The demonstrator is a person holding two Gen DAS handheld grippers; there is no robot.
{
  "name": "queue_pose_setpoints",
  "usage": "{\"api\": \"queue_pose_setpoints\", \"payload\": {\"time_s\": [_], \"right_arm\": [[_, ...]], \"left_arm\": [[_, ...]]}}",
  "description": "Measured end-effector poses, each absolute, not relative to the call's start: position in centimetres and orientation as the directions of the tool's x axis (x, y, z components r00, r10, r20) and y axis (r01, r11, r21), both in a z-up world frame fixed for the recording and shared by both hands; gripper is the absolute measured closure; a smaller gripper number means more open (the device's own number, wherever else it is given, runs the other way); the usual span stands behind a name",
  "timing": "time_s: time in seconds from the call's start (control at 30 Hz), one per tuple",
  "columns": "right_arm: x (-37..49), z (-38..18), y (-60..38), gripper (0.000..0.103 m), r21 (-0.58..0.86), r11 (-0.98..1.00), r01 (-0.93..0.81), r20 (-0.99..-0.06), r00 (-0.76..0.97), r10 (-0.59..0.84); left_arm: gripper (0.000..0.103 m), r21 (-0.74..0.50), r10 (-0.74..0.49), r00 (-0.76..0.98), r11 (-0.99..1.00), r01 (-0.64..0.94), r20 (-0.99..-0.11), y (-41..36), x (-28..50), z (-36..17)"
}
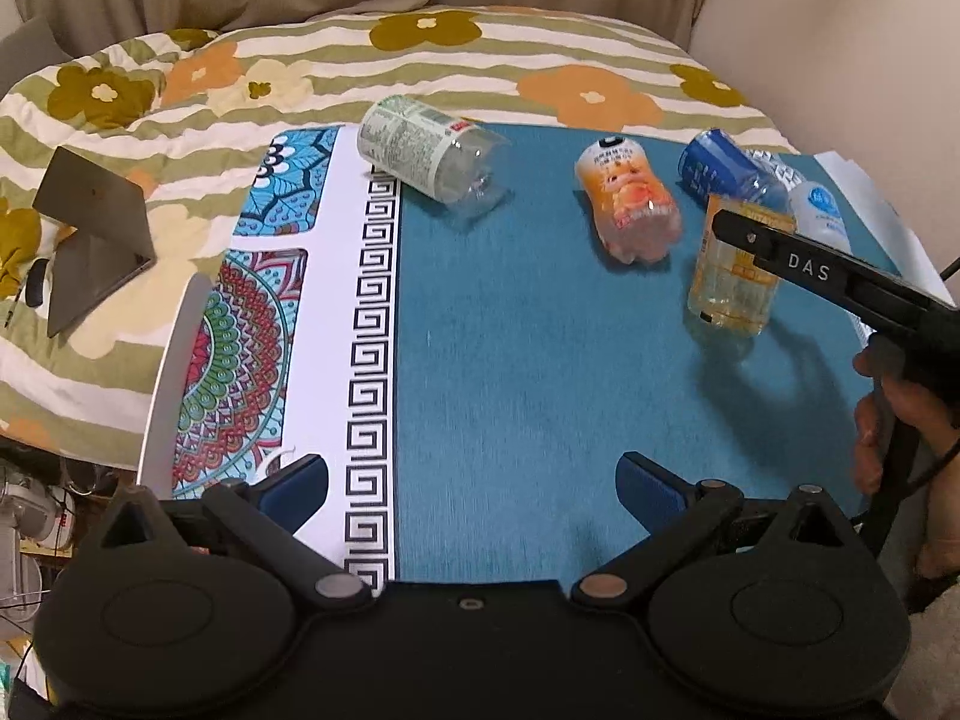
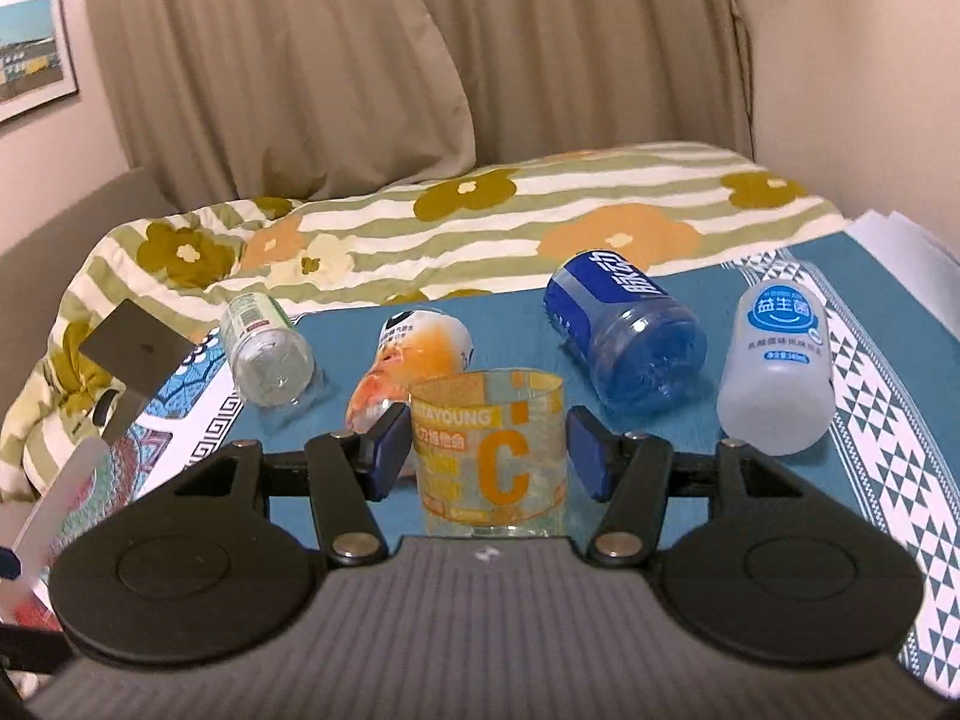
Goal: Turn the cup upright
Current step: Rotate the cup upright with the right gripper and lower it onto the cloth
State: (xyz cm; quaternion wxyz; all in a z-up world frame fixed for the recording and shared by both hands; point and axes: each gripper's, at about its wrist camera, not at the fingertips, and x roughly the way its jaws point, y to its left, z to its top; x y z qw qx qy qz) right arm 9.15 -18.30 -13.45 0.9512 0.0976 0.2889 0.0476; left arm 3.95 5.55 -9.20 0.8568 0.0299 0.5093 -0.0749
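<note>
A clear yellow cup with an orange "C" (image 2: 489, 453) stands upright on the teal mat (image 2: 690, 438), open end up; it also shows in the left wrist view (image 1: 733, 267). My right gripper (image 2: 489, 450) is open, its blue pads (image 2: 387, 450) on either side of the cup, slightly apart from it. Four other cut-bottle cups lie on their sides: green-label (image 2: 267, 354), orange (image 2: 414, 354), blue (image 2: 627, 336), white (image 2: 777, 369). My left gripper (image 1: 474, 489) is open and empty, low over the mat's near edge.
The mat (image 1: 540, 360) covers a table against a bed with a floral quilt (image 1: 420, 60). A grey folded stand (image 1: 96, 234) rests on the quilt at left. Curtains (image 2: 360, 60) hang behind. White papers (image 2: 918, 252) lie at the mat's right edge.
</note>
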Motion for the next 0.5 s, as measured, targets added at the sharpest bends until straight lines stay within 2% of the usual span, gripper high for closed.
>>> {"api": "queue_pose_setpoints", "payload": {"time_s": [0.37, 0.5], "right_arm": [[6.1, -13.4, -16.7, 0.031, 0.099, 0.990, -0.101, -0.581, 0.802, 0.140], [6.2, -13.3, -16.7, 0.030, 0.103, 0.989, -0.104, -0.587, 0.796, 0.145]], "left_arm": [[0.000, -0.037, -0.119, 0.462, 0.983, 0.182, -0.879, 4.5, 3.9, -9.1], [0.000, -0.044, -0.121, 0.462, 0.984, 0.175, -0.878, 4.3, 3.9, -8.9]]}}
